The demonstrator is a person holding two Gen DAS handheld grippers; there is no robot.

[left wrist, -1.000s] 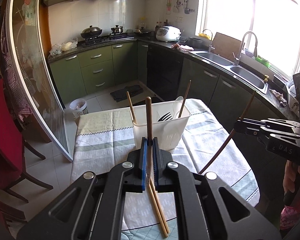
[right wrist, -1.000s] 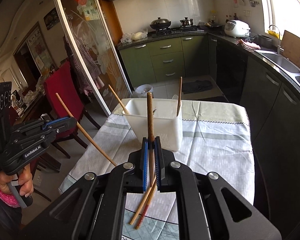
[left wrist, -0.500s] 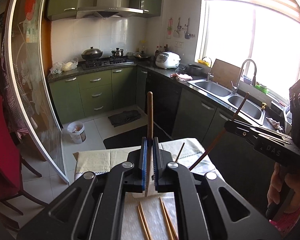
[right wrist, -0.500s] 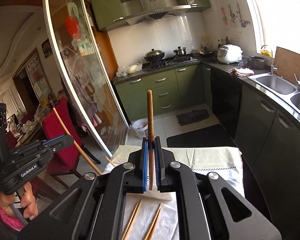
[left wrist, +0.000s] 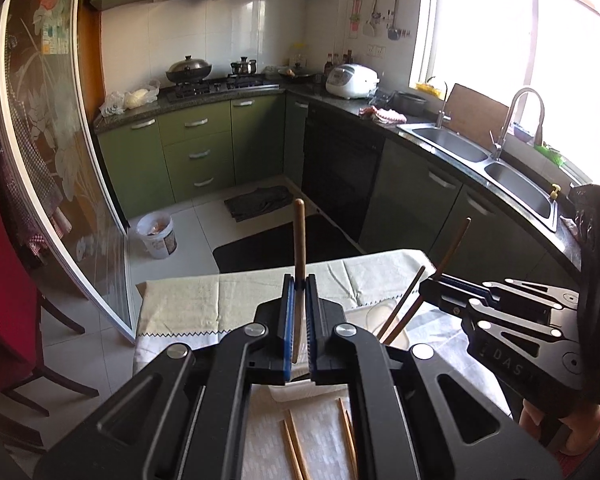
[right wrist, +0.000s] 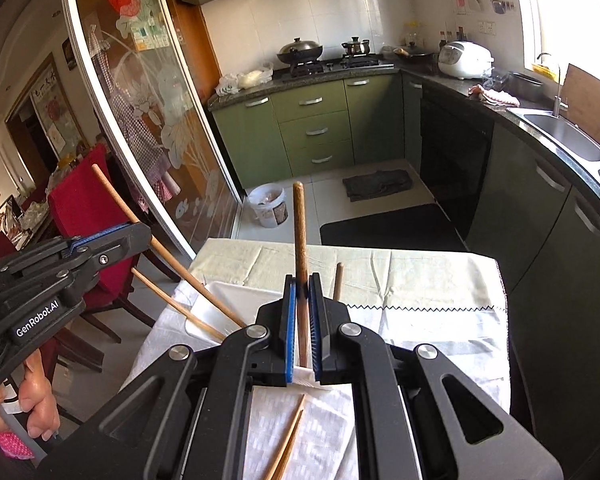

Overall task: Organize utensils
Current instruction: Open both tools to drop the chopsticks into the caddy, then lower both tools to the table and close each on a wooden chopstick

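Chopsticks [left wrist: 299,272], slim round wood; clamped in black hand-held gripper [left wrist: 299,284]

The white utensil holder [right wrist: 220,300] is hiding behind both grippers, only a corner showing at ten o'clock of the right gripper [right wrist: 303,320]. Loose chopsticks [left wrist: 296,448] are running off the bottom edge. Each held chopstick's lower end is vanishing between the pads.

Black tool [left wrist: 298,292] — blue pads, silver screws
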